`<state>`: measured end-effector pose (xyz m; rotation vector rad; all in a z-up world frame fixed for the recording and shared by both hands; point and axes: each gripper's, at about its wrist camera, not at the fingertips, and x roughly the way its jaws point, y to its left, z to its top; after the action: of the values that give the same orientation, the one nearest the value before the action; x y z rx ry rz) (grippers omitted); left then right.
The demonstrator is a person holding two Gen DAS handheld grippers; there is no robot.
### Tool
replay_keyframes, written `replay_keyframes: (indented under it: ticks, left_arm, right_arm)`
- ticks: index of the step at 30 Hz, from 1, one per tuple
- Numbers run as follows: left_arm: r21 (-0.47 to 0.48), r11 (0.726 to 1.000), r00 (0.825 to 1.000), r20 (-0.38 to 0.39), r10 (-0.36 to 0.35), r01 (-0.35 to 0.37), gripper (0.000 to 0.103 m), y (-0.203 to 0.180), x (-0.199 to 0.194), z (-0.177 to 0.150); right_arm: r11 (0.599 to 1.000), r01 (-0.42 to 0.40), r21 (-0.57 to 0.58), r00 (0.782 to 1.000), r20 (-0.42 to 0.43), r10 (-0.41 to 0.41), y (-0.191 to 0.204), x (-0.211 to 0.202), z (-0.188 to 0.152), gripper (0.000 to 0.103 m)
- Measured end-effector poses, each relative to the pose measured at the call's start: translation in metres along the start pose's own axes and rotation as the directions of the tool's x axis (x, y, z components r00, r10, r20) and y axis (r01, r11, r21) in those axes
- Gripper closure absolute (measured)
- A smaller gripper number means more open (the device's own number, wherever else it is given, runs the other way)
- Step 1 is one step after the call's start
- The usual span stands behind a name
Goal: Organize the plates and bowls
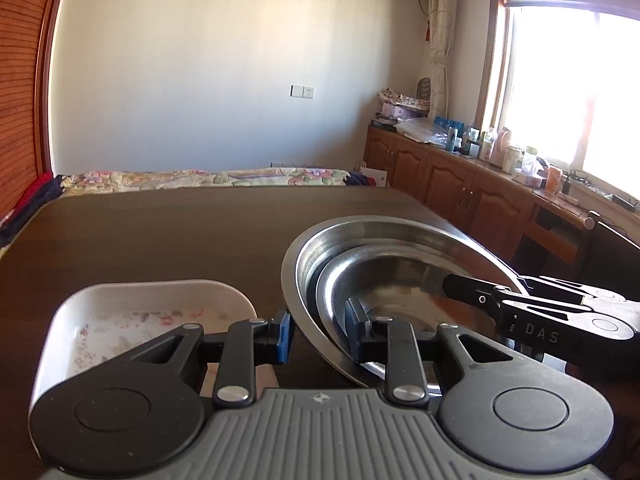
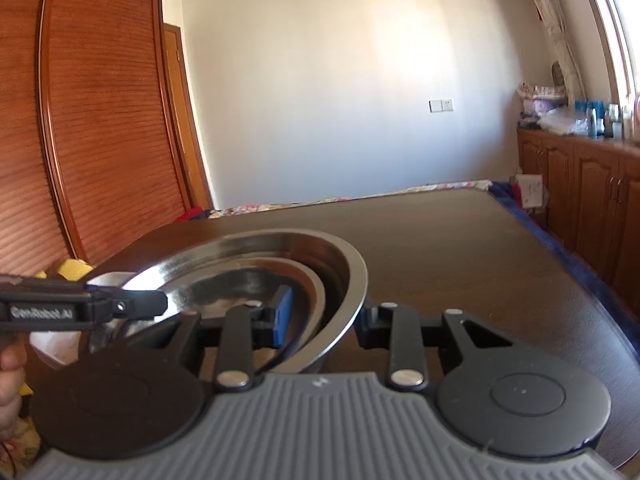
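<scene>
Two nested steel bowls sit on the dark table [image 1: 160, 236], a smaller bowl [image 1: 400, 280] inside a large bowl [image 1: 400, 236]. My left gripper [image 1: 320, 336] is shut on the large bowl's left rim, one blue pad outside and one inside. My right gripper [image 2: 324, 320] is shut on the opposite rim of the large bowl [image 2: 344, 264], and one of its fingers [image 1: 472, 292] reaches in from the right in the left wrist view. The bowls look slightly tilted. A white rectangular dish [image 1: 152, 312] with a floral base lies just left of the bowls.
Beyond the table's far edge lies a bed with a floral cover [image 1: 200, 178]. Wooden cabinets [image 1: 460, 188] with clutter run under the window on the right. A wooden wardrobe [image 2: 100, 120] stands on the left. A hand [image 2: 8, 380] holds the left gripper.
</scene>
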<state>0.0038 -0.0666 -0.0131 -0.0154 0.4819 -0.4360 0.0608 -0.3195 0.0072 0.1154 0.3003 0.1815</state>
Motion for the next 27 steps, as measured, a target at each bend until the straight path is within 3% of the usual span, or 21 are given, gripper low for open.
replay_keyframes:
  ticks: [8, 27]
  left_arm:
    - [-0.016, 1.000, 1.000, 0.030, 0.007, -0.006, 0.074, 0.009, -0.017, 0.010]
    - [-0.037, 0.991, 0.989, 0.061, 0.134, -0.132, 0.073, 0.060, -0.054, 0.024]
  right_arm:
    - [0.999, -0.040, 0.017, 0.999, -0.009, 0.040, 0.005, 0.000, 0.011, 0.069]
    - [0.979, -0.196, -0.049, 0.980, -0.039, 0.194, 0.054, 0.019, 0.033, 0.069]
